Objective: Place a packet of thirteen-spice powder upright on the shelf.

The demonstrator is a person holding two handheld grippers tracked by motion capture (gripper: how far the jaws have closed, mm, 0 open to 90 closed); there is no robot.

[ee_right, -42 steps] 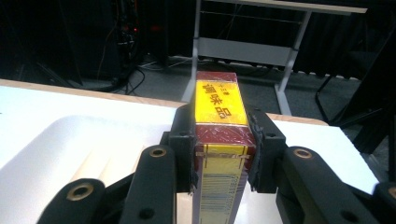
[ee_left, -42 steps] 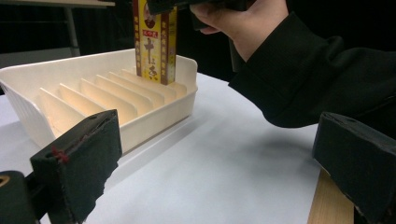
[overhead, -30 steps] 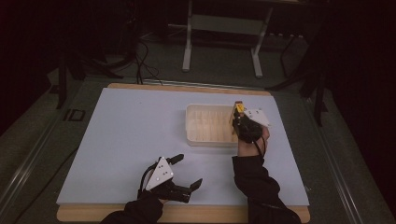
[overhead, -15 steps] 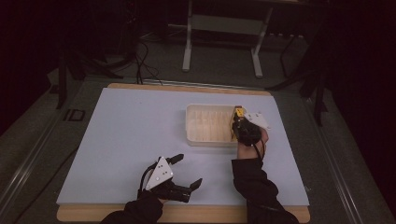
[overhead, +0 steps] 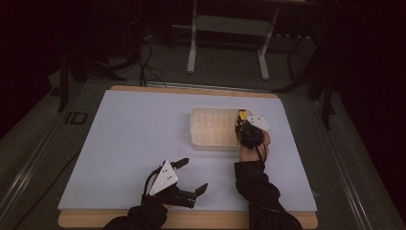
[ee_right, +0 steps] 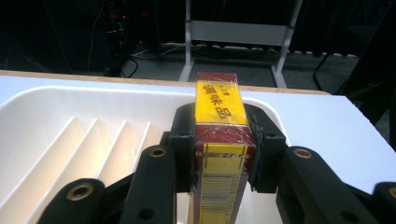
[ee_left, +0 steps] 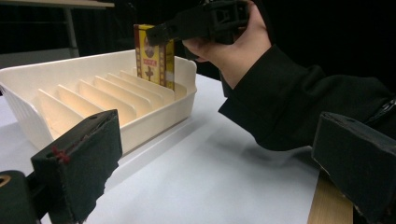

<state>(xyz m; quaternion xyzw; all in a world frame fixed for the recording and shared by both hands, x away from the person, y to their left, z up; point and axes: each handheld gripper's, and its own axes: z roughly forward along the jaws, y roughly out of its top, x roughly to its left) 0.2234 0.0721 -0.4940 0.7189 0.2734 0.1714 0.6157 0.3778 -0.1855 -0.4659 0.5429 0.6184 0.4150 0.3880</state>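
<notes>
Two tools are at work over a pale tabletop (overhead: 134, 143). The right tool (ee_right: 219, 154) has its jaws closed against the two broad sides of a small yellow-and-dark-red box (ee_right: 220, 116), held upright at the right end of a cream slotted tray (overhead: 210, 127). In the right gripper view the box's lower part is cut off by the frame edge and flanked by the jaws, so whether it touches the tray floor cannot be told; its yellow top carries printed characters, and a barcode shows on the near face. In the left gripper view the box stands in the last slot beside the tray's end wall, its base hidden behind the rim, with the right hand (ee_left: 233, 46) above it. The left tool (overhead: 184, 184) sits near the front edge of the tabletop, well apart from the tray, jaws spread wide with nothing between them. In the high view the box is small and hard to make out, and the surroundings beyond the tabletop are dark.
</notes>
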